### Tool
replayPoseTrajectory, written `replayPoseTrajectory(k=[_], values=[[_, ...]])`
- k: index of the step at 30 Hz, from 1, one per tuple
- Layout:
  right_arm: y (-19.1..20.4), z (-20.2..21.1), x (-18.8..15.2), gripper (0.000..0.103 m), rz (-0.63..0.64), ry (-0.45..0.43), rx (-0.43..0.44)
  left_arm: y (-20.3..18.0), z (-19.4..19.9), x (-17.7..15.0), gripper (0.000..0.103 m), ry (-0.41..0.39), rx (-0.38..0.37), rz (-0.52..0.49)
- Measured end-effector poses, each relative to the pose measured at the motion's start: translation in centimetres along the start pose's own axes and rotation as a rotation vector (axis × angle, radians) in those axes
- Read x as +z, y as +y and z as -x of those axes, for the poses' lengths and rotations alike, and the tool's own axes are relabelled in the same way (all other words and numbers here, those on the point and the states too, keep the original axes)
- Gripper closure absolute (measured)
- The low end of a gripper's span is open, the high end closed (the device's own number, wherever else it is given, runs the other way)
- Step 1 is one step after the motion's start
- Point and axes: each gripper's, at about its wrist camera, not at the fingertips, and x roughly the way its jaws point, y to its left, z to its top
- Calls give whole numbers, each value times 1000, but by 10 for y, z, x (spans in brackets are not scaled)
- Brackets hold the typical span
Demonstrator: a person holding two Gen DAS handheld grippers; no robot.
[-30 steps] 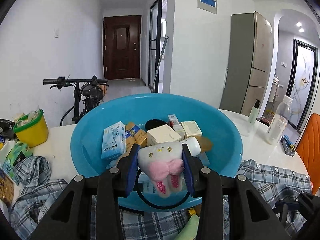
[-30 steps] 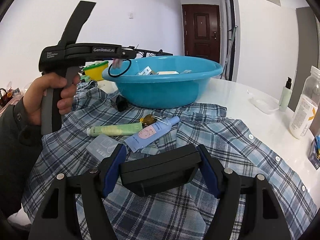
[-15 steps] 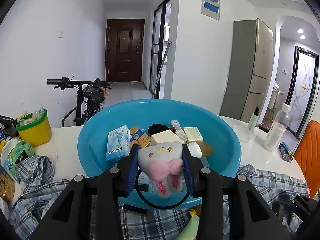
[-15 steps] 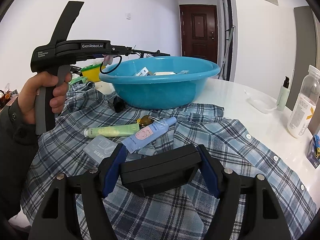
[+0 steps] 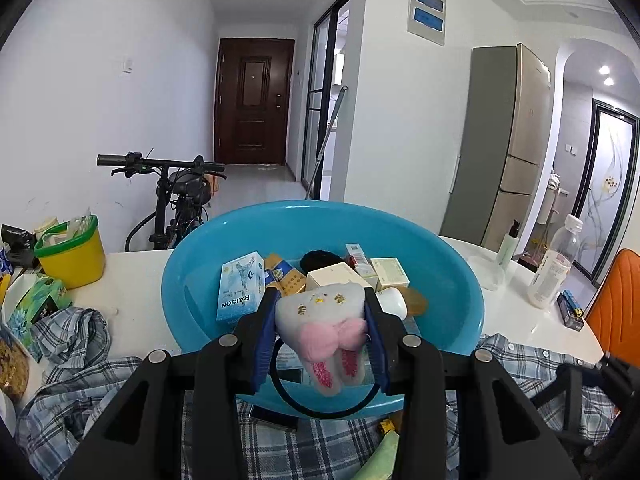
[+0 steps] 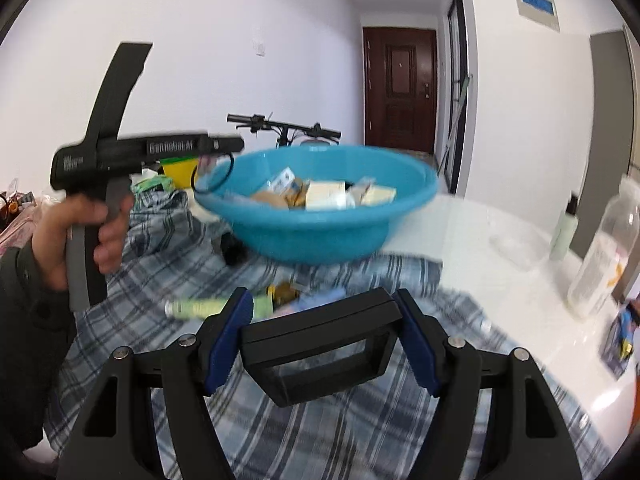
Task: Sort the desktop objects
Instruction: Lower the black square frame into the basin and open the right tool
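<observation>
**Plush toy held at the basin's near rim**

Your left gripper (image 5: pixel 322 334) is clamping a grey-and-pink plush toy (image 5: pixel 324 326) with a black ring, holding it just above the near rim of the blue basin (image 5: pixel 460 280), which is holding small boxes. Your right gripper (image 6: pixel 320 344) is gripping a black rectangular frame (image 6: pixel 320 354) over the plaid shirt (image 6: pixel 340 432). A green tube (image 6: pixel 208 306) is lying on the shirt beyond it; that view is blurred.
</observation>
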Motion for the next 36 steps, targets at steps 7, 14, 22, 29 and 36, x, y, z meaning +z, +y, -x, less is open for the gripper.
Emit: replayPoseTrajectory(k=[7, 14, 22, 29, 36], values=[[6, 3, 42, 33, 41, -54, 19, -1, 1, 1, 61, -4, 0, -3], [17, -8, 66, 33, 71, -75, 32, -2, 1, 2, 61, -7, 5, 8], [13, -43, 110, 33, 50, -100, 59, 1, -2, 1, 61, -5, 22, 13], [-7, -84, 126, 33, -19, -138, 37, 7, -3, 0, 61, -6, 39, 28], [-8, -104, 110, 33, -43, -120, 49, 5, -4, -2, 61, -8, 43, 16]])
